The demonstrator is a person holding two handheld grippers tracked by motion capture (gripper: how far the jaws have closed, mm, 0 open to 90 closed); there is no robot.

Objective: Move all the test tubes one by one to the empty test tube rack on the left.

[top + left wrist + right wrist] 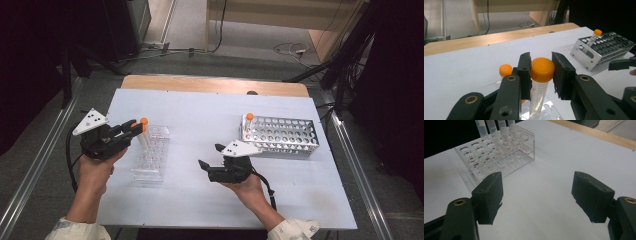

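Note:
My left gripper (134, 127) (541, 72) is shut on the orange cap of a clear graduated tube (542, 68), held upright over the far end of the clear plastic rack (150, 155) (496, 152). A second orange-capped tube (505, 70) stands just behind the left jaw. In the right gripper view, several tubes (490, 126) rise from the rack's far row, their tops cut off. My right gripper (210, 155) (537, 195) hovers open over the white table between the two racks, with nothing between its jaws.
A perforated metal rack (285, 136) (604, 48) sits at the table's right, with one orange-capped tube (249, 118) (594, 37) leaning in its near-left corner. The white table top (200, 115) ends in a wooden strip at the back. Cables lie on the floor beyond.

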